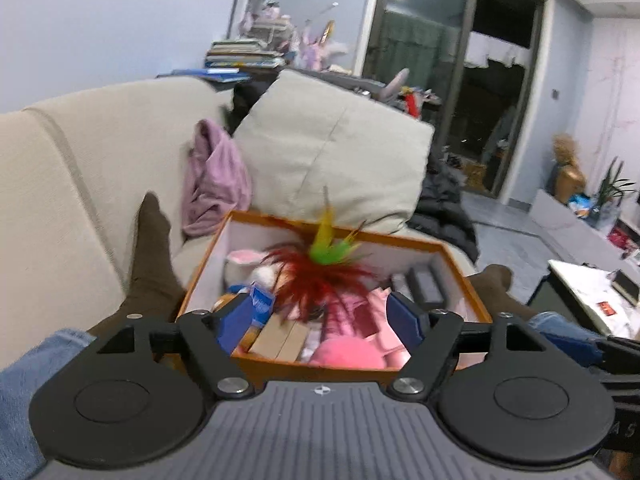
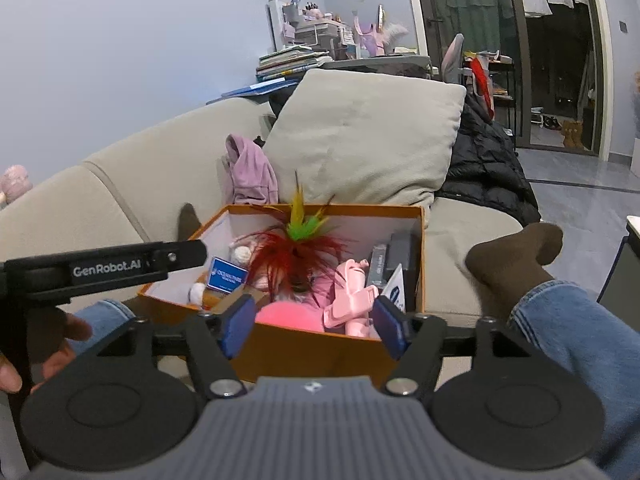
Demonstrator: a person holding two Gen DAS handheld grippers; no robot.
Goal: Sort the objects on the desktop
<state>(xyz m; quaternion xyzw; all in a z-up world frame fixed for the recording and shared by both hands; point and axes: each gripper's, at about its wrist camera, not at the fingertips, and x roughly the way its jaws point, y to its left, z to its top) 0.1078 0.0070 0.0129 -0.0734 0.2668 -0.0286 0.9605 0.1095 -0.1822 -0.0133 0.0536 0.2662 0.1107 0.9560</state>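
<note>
both grippers sit at the near rim of the box [image 2: 320, 344], which rests between the person's legs on the sofa [image 2: 120, 184]. left gripper [image 1: 322, 322]: jaws spread, nothing between them. right gripper [image 2: 316, 326]: jaws spread, nothing between them. feather toy [image 2: 298, 248] stands roughly upright in the box centre, dead ahead of both tools. pink toy [image 2: 352, 300] lies just beyond the right gripper's right finger, so the right gripper is judged nearer to it.
</note>
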